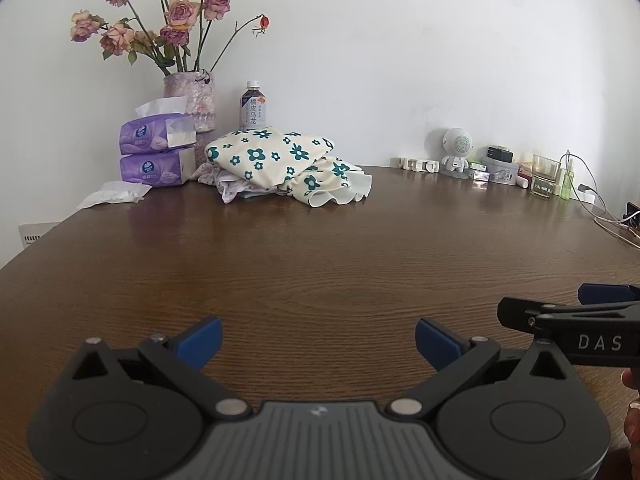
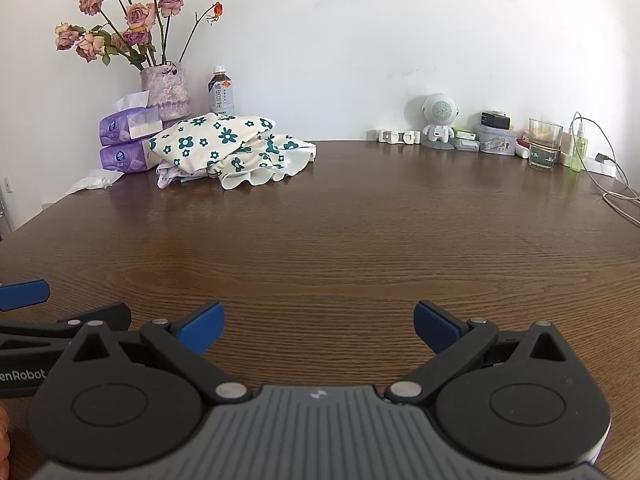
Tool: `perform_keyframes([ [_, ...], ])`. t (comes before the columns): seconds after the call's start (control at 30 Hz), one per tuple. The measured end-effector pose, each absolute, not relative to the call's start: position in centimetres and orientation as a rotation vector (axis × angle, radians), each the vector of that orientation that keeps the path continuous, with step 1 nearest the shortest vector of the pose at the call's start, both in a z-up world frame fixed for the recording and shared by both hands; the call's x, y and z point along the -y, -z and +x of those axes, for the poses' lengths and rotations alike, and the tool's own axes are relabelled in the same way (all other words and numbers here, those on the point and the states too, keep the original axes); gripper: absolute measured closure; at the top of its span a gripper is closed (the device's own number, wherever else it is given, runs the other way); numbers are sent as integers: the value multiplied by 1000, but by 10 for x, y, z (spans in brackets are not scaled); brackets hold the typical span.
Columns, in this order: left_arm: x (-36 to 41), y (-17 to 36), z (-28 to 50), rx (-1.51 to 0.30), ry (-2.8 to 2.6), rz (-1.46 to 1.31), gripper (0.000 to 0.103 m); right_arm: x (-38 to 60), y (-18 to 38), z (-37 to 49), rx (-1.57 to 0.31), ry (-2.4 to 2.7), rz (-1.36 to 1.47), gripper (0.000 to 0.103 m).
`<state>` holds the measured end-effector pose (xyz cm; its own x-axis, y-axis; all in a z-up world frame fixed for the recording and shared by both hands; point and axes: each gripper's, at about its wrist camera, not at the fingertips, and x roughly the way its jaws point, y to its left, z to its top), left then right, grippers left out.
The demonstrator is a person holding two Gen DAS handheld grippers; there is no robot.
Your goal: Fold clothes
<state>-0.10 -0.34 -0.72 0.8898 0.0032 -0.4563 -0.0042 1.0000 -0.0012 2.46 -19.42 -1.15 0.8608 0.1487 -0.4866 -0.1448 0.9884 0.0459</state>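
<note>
A heap of cream clothes with teal flowers [image 1: 280, 164] [image 2: 228, 148] lies at the far left of the brown wooden table [image 1: 320, 256] [image 2: 340, 240], loosely bunched, with a ruffled hem hanging toward the front. My left gripper [image 1: 319, 340] hovers over the near table edge, open, nothing between its blue pads. My right gripper [image 2: 319, 326] is beside it, also open and empty. Each gripper shows at the edge of the other's view. Both are far from the clothes.
Behind the clothes stand two purple tissue packs [image 1: 158, 156], a vase of dried roses [image 1: 192, 100] and a bottle [image 1: 253, 106]. A crumpled tissue [image 1: 114, 194] lies at the left. Back right: a white robot figure [image 2: 439, 120], a tin, a glass [image 2: 544, 142], a spray bottle and cables [image 2: 616, 184].
</note>
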Motion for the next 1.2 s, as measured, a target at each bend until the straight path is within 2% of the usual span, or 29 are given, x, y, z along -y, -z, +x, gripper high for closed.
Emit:
perform_keyframes([
  [1.2, 2, 4, 0, -491, 18, -10, 0, 194, 14, 26, -518, -151, 9, 0],
])
